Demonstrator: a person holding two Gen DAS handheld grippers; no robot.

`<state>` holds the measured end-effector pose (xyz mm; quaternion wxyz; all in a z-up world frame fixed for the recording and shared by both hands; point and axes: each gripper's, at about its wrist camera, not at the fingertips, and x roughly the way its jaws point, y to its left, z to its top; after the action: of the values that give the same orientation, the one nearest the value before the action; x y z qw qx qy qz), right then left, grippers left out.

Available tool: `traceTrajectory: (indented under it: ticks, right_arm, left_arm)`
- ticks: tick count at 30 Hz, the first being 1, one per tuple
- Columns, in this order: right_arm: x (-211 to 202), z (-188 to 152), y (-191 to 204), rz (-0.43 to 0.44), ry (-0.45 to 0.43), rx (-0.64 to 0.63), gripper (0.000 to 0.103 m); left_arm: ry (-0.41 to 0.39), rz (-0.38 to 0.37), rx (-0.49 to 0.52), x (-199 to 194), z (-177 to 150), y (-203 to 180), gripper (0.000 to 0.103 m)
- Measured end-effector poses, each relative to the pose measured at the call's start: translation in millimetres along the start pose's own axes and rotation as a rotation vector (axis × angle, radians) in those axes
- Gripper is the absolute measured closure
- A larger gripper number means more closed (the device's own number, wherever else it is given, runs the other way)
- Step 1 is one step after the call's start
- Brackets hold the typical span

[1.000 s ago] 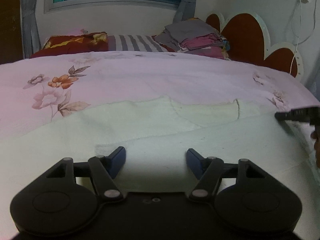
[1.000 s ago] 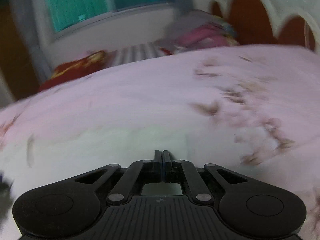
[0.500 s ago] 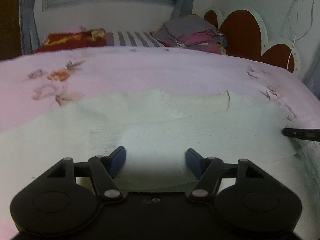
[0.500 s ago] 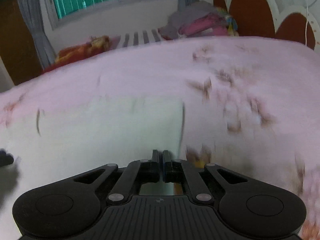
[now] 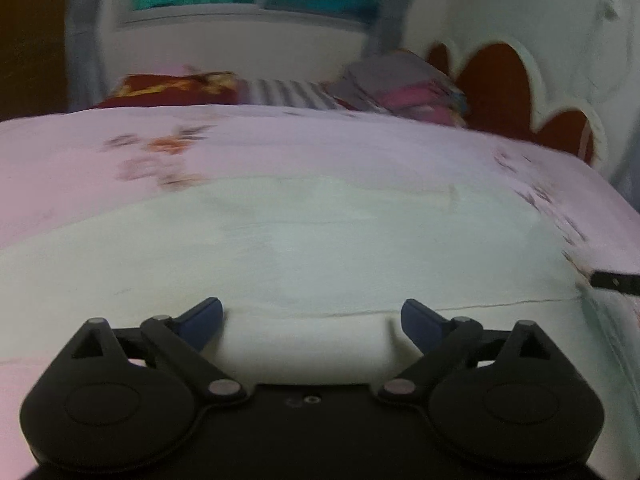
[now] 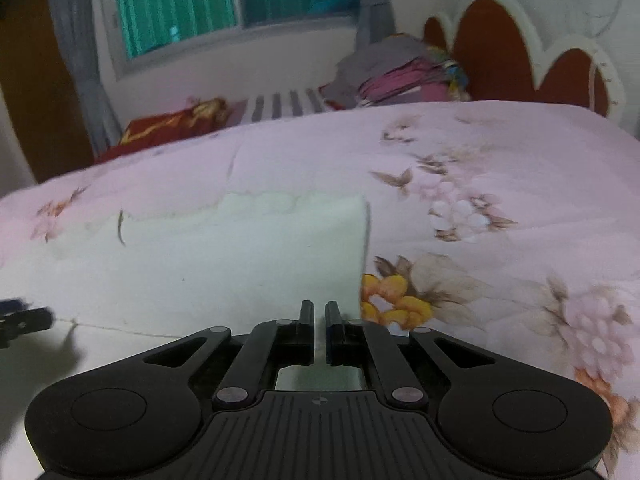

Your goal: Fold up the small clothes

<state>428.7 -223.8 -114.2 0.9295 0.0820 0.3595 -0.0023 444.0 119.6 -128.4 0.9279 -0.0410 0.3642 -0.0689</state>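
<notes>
A pale cream-white garment [image 5: 320, 248] lies flat on the pink floral bedsheet [image 5: 280, 144], with a fold line running across near my grippers. My left gripper [image 5: 312, 314] hovers over its near part, its jaws opening wide, and only the flat cloth shows below the gap. In the right wrist view the garment [image 6: 240, 264] ends in a straight right edge. My right gripper [image 6: 319, 308] sits at its near right corner. Its jaws are opening, and the narrow slit between the pads shows pale cloth behind. Each view catches the other gripper's tip at its edge.
A stack of folded clothes [image 6: 400, 72] rests at the head of the bed, beside a red pillow [image 6: 172, 128] and a striped one. The red and white headboard [image 6: 500, 52] stands at the right. Bare floral sheet [image 6: 500, 168] stretches right of the garment.
My left jaws have spread much wider. My right jaws, pressed together before, now show a slit. Both views have shifted, and the garment now shows a fold line near the grippers.
</notes>
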Motion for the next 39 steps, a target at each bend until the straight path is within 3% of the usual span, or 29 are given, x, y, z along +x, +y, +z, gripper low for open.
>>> traceTrajectory:
  ticks: [1,2,3,6,9,10,11,13,15,21,25,28,29,30,32,39]
  right_arm:
    - [-3.5,-2.3,-0.3,-0.012,-0.005,0.006,0.059]
    - [-8.1,-5.0,-1.0,-0.017,-0.02,0.012,0.035]
    - [-14.8,-7.7,-1.1,-0.015,-0.053,0.015,0.018]
    - [-22.2,-9.2,2.1,0.026,-0.067,0.0,0.023]
    - [-20.1,-8.5,7.4,0.042,-0.057,0.002,0.041]
    - [-16.5,-7.3,9.8,0.045,-0.048,0.005,0.052]
    - [-15.8,-8.5,12.5,0.051,-0.041,0.008,0.055]
    - [-12.8,-9.1,20.6,0.065,-0.024,0.008,0.055]
    - [-8.9,-8.9,32.1,0.076,-0.013,-0.014,0.055]
    - [-6.3,-9.4,59.8,0.108,-0.014,-0.042,0.055]
    - [-8.1,-7.2,68.3,0.1,-0.024,-0.046,0.055]
    - [-8.7,-5.1,66.2,0.077,-0.03,-0.036,0.055]
    - [-8.8,-4.3,64.6,0.066,-0.031,-0.03,0.055]
    - [-8.3,-3.8,63.3,0.055,-0.029,-0.023,0.055]
    - [-6.4,-3.1,58.0,0.04,-0.02,-0.004,0.055]
    - [-4.4,-4.5,48.9,0.022,-0.016,0.026,0.055]
  left_arm:
    - [-0.007,0.024,-0.022,-8.4,-4.4,10.7,0.008]
    - [-0.015,0.049,-0.051,-17.6,-9.9,23.9,0.008]
    - [-0.023,0.074,-0.085,-27.0,-15.0,37.3,0.01]
    - [-0.033,0.158,-0.24,-57.1,-35.7,93.4,0.02]
    - [-0.049,0.227,-0.431,-85.3,-54.7,154.9,0.027]
    - [-0.072,0.237,-0.483,-94.6,-59.3,170.9,0.028]
    - [-0.103,0.249,-0.532,-104.2,-64.2,186.6,0.029]
    - [-0.144,0.27,-0.628,-117.3,-71.2,216.3,0.033]
    - [-0.18,0.251,-0.735,-123.5,-77.3,246.6,0.054]
    - [-0.293,0.215,-0.954,-119.8,-81.8,307.2,0.056]
    - [-0.352,0.196,-1.035,-111.4,-78.9,328.9,0.056]
    - [-0.378,0.198,-1.076,-106.9,-77.1,333.8,0.063]
    - [-0.379,0.205,-1.08,-103.9,-76.1,332.9,0.075]
    - [-0.372,0.207,-1.074,-100.7,-74.3,332.0,0.098]
    - [-0.338,0.191,-1.057,-91.5,-70.4,330.0,0.098]
    - [-0.344,0.131,-0.973,-73.5,-28.3,308.7,0.098]
